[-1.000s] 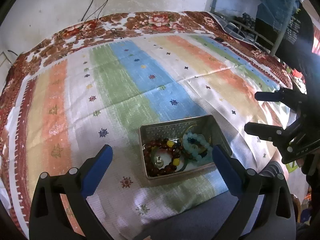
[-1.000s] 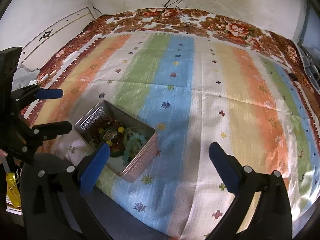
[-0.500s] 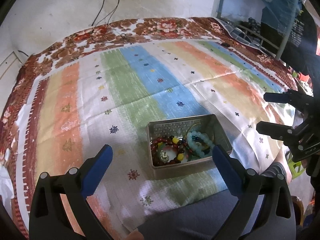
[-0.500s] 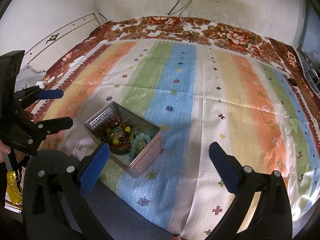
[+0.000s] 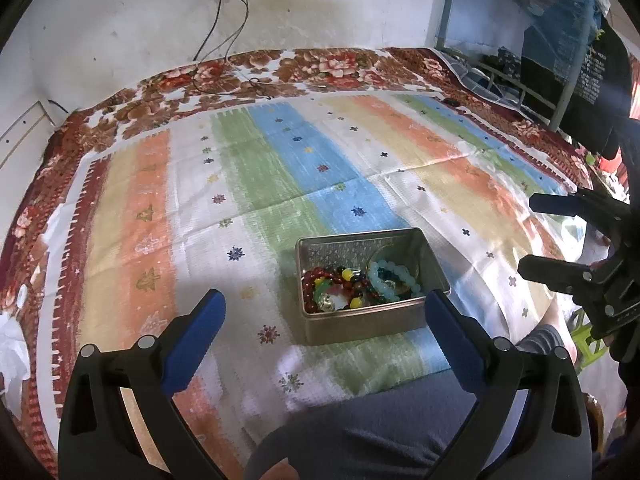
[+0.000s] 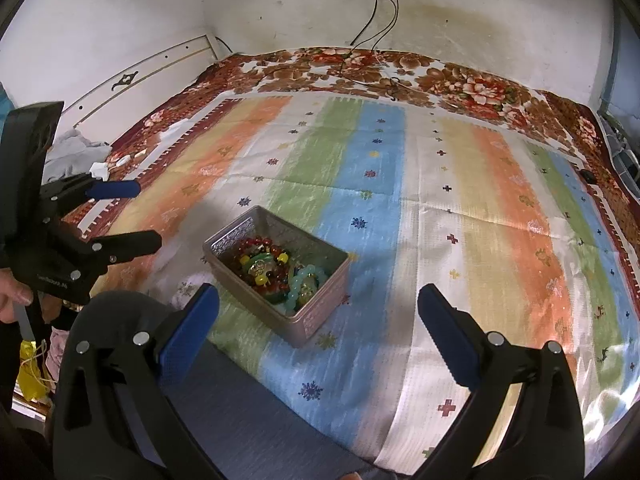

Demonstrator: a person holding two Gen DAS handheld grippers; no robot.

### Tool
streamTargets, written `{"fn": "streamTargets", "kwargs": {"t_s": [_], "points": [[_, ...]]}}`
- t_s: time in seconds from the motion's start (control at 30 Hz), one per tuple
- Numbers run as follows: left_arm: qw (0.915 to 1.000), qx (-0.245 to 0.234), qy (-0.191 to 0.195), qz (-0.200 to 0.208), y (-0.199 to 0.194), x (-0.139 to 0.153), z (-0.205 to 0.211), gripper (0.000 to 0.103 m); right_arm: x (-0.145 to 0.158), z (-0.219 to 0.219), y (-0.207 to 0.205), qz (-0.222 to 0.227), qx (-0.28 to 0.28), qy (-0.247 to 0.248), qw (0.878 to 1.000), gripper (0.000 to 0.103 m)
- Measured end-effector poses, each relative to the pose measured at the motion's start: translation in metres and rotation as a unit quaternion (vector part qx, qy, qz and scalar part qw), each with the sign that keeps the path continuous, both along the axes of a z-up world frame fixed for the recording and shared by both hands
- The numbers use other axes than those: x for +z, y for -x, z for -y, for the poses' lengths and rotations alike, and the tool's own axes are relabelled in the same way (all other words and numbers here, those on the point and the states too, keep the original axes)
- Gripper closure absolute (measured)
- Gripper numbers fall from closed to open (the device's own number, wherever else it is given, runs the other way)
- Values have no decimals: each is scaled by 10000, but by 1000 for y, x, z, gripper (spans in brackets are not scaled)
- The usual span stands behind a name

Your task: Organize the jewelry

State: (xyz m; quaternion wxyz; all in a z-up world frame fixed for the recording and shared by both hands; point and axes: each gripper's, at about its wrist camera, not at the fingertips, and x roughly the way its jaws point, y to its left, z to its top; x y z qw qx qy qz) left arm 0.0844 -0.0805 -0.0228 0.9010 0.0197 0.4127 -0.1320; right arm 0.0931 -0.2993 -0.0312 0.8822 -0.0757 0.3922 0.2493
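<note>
A rectangular metal tin (image 5: 360, 322) stands on the striped cloth near its front edge; it also shows in the right wrist view (image 6: 320, 300). It holds a dark red bead bracelet (image 5: 320, 280), a pale blue bead bracelet (image 5: 394, 282) and other beaded pieces, also seen in the right wrist view (image 6: 272, 268). My left gripper (image 5: 324, 308) is open and empty, held back from and above the tin. My right gripper (image 6: 318, 304) is open and empty, also held back from the tin, to its right. Each gripper shows in the other's view: the right gripper (image 5: 536, 236), the left gripper (image 6: 140, 216).
The striped cloth (image 6: 460, 200) lies over a floral blanket (image 6: 460, 76) on a bed against a white wall. Cables (image 6: 372, 12) hang from a wall socket onto the bed. The person's knee (image 5: 380, 432) is at the near edge. A metal rack (image 5: 520, 52) stands at the right.
Both grippers have pulled back and risen away from the tin, so more of the bed and wall shows. Both stay open. The tin has not moved.
</note>
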Motion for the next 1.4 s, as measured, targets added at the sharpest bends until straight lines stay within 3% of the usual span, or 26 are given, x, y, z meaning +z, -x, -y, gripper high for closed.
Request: {"fn": "streamTargets", "kwargs": {"t_s": [1.4], "points": [[9996,278,-23,94,5,2,3,5,2,-1,8,-4,-8,-48,10000,5]]}}
